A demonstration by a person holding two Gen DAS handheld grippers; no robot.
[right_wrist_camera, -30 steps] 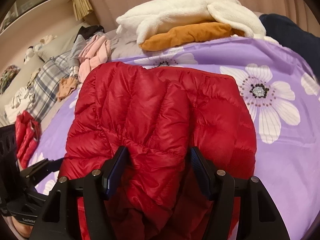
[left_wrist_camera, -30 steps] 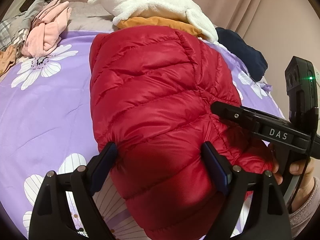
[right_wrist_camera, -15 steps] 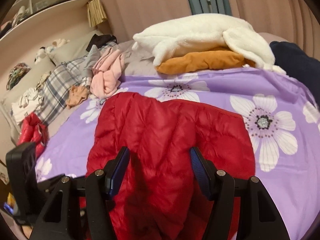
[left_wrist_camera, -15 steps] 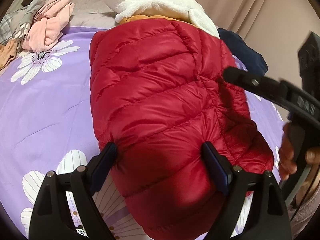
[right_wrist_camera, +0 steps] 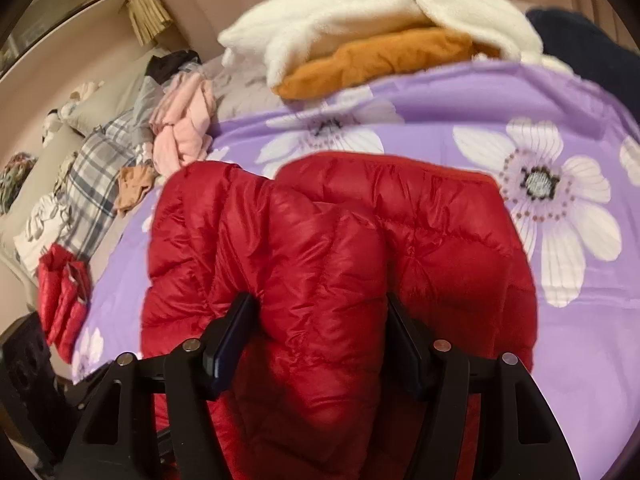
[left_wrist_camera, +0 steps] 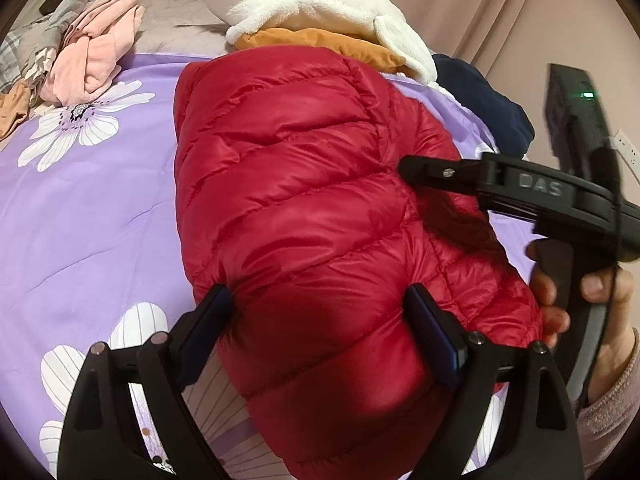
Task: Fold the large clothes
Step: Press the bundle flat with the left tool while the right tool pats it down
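A red puffer jacket lies folded lengthwise on the purple flowered bedspread. My left gripper straddles its near end, and both pads press into the padding with the jaws set wide. From the right side my right gripper reaches over the jacket, held by a hand. In the right wrist view the right gripper is shut on a thick bunched fold of the jacket, which bulges up between the pads. The cloth under that fold is hidden.
At the far end of the bed a white fleece lies on an orange garment, with a navy garment to their right. Pink clothes and plaid clothes are heaped at the left. A small red item lies by the bed's left edge.
The right gripper has lifted a little with its fold of jacket, then shifted slightly leftward over it. The left gripper has kept its place and grip.
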